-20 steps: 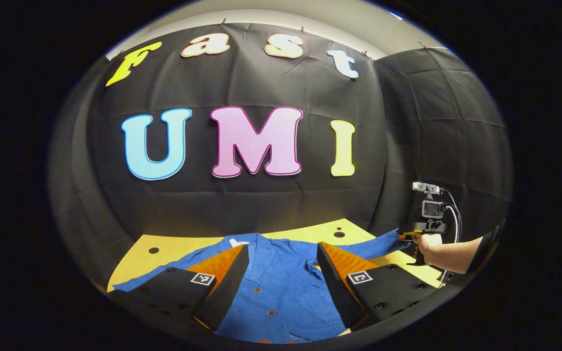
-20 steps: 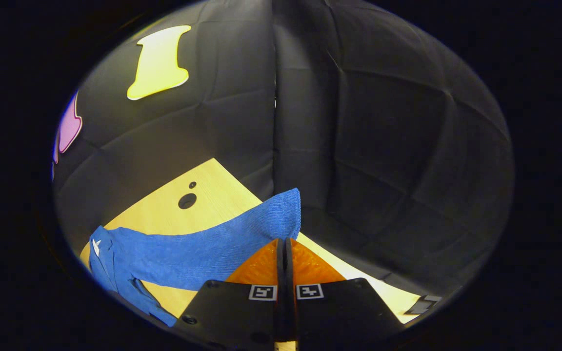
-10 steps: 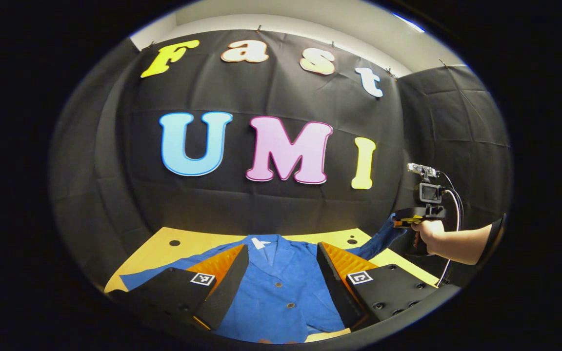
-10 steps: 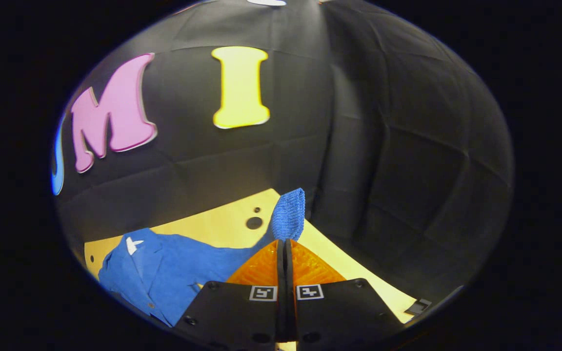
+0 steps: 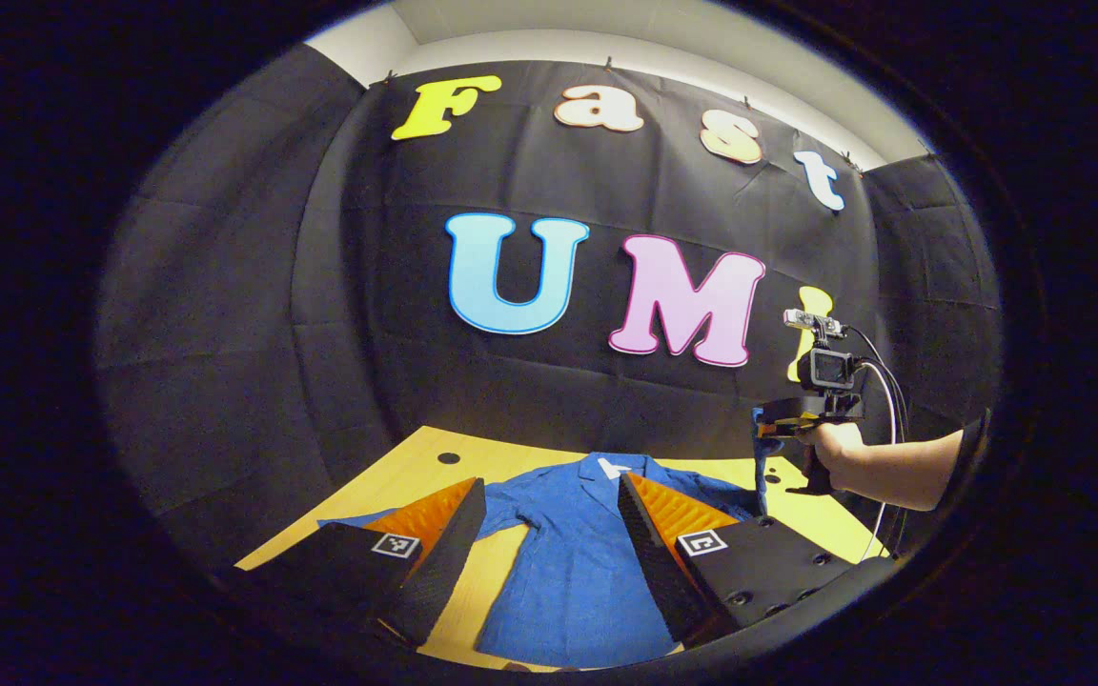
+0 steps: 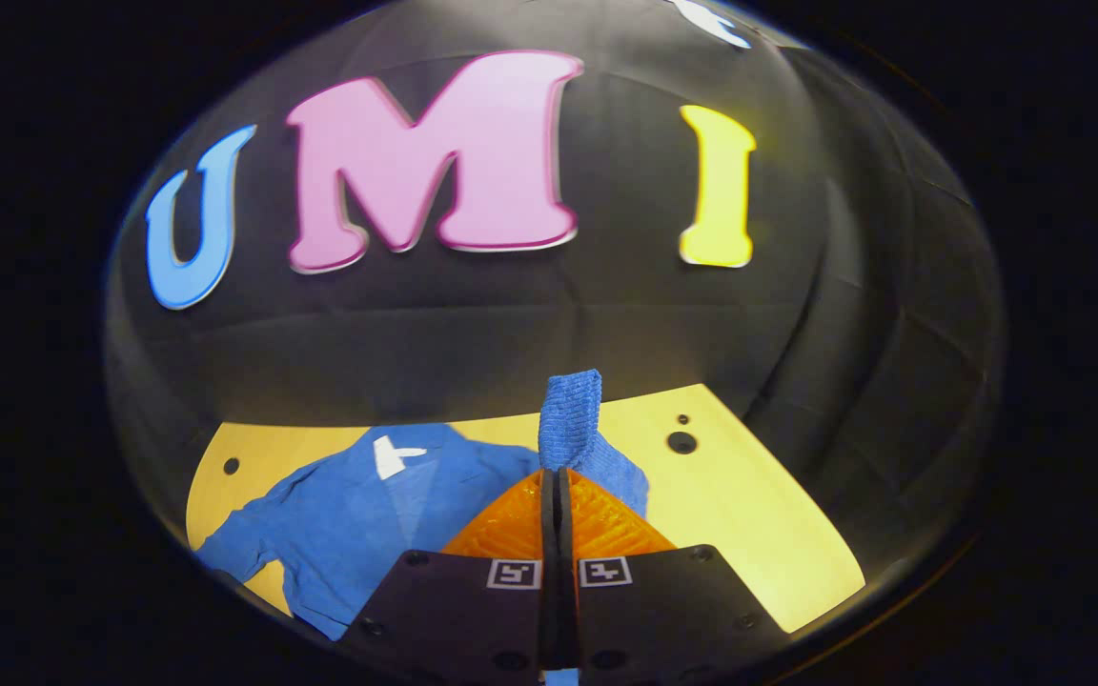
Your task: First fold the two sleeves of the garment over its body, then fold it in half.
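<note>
my right gripper [image 6: 553, 476] pinches the blue jacket's [image 5: 568, 562] sleeve [image 6: 570, 419], lifted above the yellow table [image 6: 759, 534]; my left gripper [image 5: 549, 534] hangs wide open over the jacket's body.

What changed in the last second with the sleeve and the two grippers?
The right gripper lifted the sleeve off the table and swung it toward the shirt body. It stayed shut on the sleeve; the left gripper stayed open above the shirt.

Left gripper [image 5: 549, 534]: black angular finger housings with round screw holes; a square black-and-white marker on each; ribbed pads.
Right gripper [image 6: 554, 495]: same black housings, two square markers side by side.
Right gripper rig: a small camera is mounted on top; a looped cable is attached.
Sleeve [image 5: 973, 453]: dark, short.
</note>
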`<control>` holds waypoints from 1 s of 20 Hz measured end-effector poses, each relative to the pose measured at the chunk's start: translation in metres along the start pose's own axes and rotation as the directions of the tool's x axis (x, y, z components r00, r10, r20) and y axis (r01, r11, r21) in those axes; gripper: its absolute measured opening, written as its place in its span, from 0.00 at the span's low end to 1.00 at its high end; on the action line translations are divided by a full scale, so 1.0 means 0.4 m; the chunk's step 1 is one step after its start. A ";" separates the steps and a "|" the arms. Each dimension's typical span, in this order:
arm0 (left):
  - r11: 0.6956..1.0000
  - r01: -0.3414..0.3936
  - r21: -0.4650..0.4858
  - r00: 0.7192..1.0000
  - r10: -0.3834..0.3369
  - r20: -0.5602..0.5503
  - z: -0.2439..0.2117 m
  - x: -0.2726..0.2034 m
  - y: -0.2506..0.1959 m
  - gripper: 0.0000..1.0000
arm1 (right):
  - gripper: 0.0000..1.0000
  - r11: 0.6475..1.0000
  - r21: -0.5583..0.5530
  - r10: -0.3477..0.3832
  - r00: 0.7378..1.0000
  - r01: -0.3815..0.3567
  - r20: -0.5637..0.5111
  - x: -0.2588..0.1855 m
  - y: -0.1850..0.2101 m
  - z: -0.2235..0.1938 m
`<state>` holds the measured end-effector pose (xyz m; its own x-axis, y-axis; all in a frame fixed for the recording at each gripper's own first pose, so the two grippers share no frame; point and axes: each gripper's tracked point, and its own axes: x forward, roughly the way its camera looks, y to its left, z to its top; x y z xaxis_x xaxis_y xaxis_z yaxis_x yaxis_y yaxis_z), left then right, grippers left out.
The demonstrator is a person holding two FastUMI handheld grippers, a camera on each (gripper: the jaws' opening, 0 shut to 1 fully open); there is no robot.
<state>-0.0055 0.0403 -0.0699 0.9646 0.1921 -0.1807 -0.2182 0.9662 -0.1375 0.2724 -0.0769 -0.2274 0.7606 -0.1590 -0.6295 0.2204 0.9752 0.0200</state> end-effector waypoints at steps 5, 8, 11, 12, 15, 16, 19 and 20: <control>0.988 -0.147 -0.045 0.989 0.146 -0.031 -0.043 -0.025 0.145 0.80 | 0.01 0.989 -0.061 0.132 0.988 -0.137 -0.078 0.054 0.304 -0.112; 0.974 -0.218 -0.057 0.975 0.215 -0.061 -0.085 -0.032 0.209 0.80 | 0.01 0.976 -0.078 0.192 0.974 -0.202 -0.122 0.084 0.445 -0.182; 0.957 -0.287 -0.049 0.956 0.282 -0.085 -0.119 -0.024 0.266 0.80 | 0.00 0.968 -0.076 0.228 0.962 -0.241 -0.148 0.127 0.559 -0.255; 0.950 -0.307 -0.051 0.949 0.301 -0.092 -0.127 -0.018 0.281 0.81 | 0.01 0.967 -0.068 0.233 0.960 -0.246 -0.155 0.145 0.592 -0.279; 0.941 -0.323 -0.100 0.944 0.312 -0.106 -0.150 0.007 0.298 0.81 | 0.12 0.962 -0.023 0.265 0.946 -0.273 -0.187 0.161 0.632 -0.324; 0.940 -0.324 -0.110 0.943 0.312 -0.111 -0.162 0.011 0.302 0.80 | 0.10 0.961 -0.029 0.264 0.946 -0.274 -0.189 0.168 0.633 -0.333; 0.936 -0.335 -0.110 0.938 0.319 -0.135 -0.195 0.028 0.314 0.80 | 0.97 0.961 -0.088 0.244 0.954 -0.262 -0.176 0.168 0.611 -0.340; 0.936 -0.335 -0.104 0.937 0.320 -0.141 -0.203 0.037 0.318 0.81 | 0.96 0.958 -0.113 0.244 0.956 -0.264 -0.165 0.165 0.603 -0.333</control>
<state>-0.0309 0.1521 -0.1693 0.8129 0.4649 -0.3509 -0.5432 0.8224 -0.1689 0.2942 0.1683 -0.3676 0.6799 0.1118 -0.7247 -0.0590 0.9935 0.0978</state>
